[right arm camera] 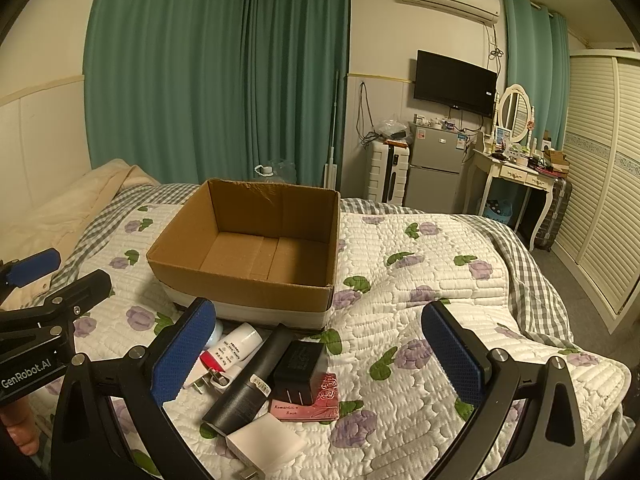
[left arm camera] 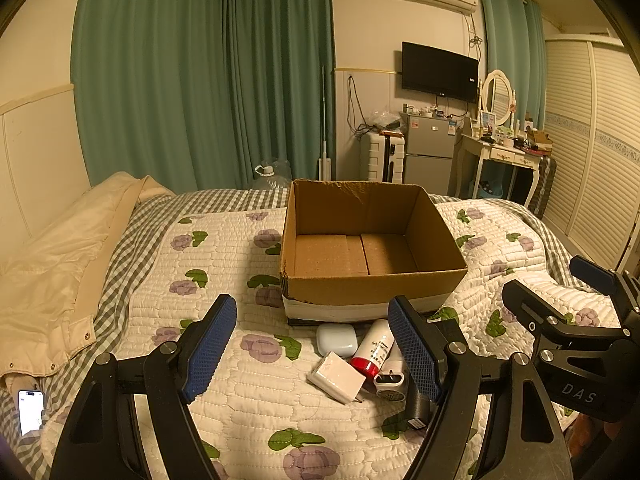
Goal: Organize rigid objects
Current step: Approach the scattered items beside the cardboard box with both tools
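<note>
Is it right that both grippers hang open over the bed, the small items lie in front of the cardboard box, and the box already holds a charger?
Not quite: the cardboard box is empty, as both wrist views show. The rest stands: left gripper and right gripper are open.

A matt brown cardboard box, its bottom band taped glossy white, sits on a quilted cotton bedspread stitched in puffy ridges; near the bedspread's front edge lie a smooth white plastic charger, a matt black plastic adapter and a satin black tube; the gripper pads are blue textured rubber
</note>
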### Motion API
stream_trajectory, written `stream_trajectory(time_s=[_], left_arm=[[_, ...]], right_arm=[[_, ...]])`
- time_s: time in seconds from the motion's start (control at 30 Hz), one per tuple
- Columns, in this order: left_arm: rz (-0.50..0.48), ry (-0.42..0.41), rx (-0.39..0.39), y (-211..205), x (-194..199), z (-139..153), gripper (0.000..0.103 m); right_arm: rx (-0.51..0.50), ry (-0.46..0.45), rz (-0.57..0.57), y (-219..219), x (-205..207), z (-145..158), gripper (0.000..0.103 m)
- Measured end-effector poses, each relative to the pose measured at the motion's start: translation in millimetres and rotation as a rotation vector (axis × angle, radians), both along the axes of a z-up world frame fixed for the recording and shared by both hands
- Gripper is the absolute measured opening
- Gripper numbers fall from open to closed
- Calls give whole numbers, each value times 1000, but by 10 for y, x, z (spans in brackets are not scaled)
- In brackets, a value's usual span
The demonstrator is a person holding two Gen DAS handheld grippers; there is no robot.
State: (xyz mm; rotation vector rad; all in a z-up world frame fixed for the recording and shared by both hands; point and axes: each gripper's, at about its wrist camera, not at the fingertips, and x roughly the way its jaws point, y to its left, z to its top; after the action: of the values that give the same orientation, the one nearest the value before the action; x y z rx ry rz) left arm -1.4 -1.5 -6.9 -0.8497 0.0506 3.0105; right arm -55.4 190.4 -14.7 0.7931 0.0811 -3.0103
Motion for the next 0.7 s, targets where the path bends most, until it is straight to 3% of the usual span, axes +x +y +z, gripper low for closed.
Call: stream_trajectory(time_s=[0.37, 0.7], left_arm=[[-3, 0, 1, 0, 8, -6, 81], [-17, 32, 0, -14, 178, 176, 81]], right_arm=[[3, 2, 3, -26, 4, 17, 103], [-3, 53, 22, -73, 185, 248, 103]])
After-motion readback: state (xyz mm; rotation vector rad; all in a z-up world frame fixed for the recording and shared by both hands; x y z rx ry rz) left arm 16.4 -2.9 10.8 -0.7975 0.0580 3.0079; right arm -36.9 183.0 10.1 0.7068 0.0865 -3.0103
